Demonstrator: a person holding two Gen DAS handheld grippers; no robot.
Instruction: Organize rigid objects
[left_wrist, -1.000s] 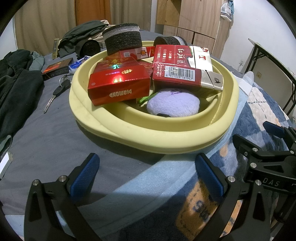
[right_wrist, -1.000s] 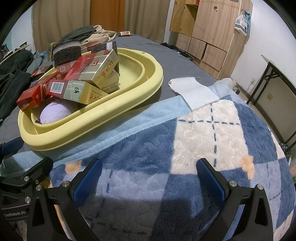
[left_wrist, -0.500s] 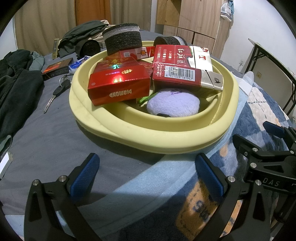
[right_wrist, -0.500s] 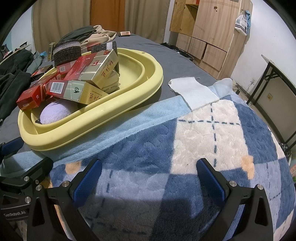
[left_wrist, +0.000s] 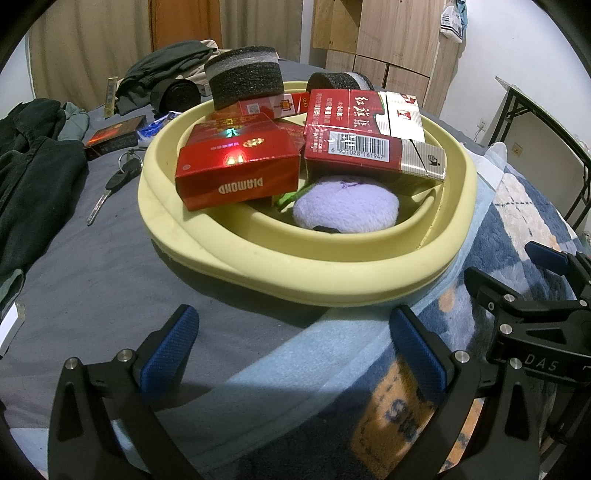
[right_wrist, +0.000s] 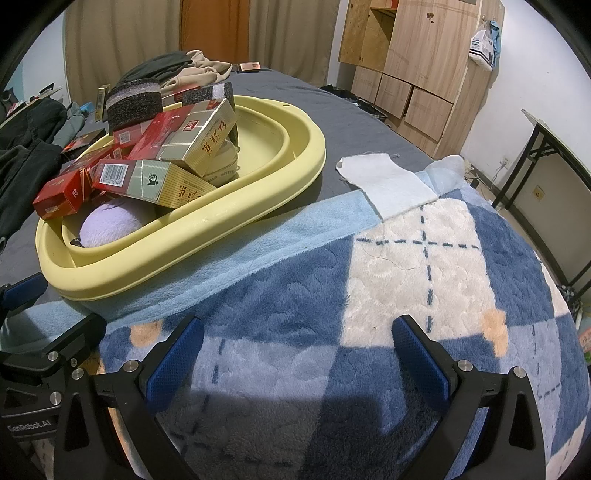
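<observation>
A pale yellow basin (left_wrist: 369, 273) (right_wrist: 258, 192) sits on the bed, holding several red cigarette cartons such as the DIAMOND carton (left_wrist: 236, 173) and a barcode carton (left_wrist: 373, 155) (right_wrist: 147, 181), two black foam rolls (left_wrist: 243, 79) (right_wrist: 135, 101), and a lilac plush ball (left_wrist: 347, 206) (right_wrist: 110, 225). My left gripper (left_wrist: 295, 343) stands open and empty just before the basin's near rim. Over the plaid blanket, my right gripper (right_wrist: 295, 350) is open and empty, to the right of the basin.
A key (left_wrist: 114, 184), a dark red box (left_wrist: 110, 138) and dark clothes (left_wrist: 33, 170) lie left of the basin on the grey sheet. A white cloth (right_wrist: 388, 181) rests on the blue plaid blanket (right_wrist: 424, 266). Wooden cabinets and a black table frame (right_wrist: 546, 147) stand at the right.
</observation>
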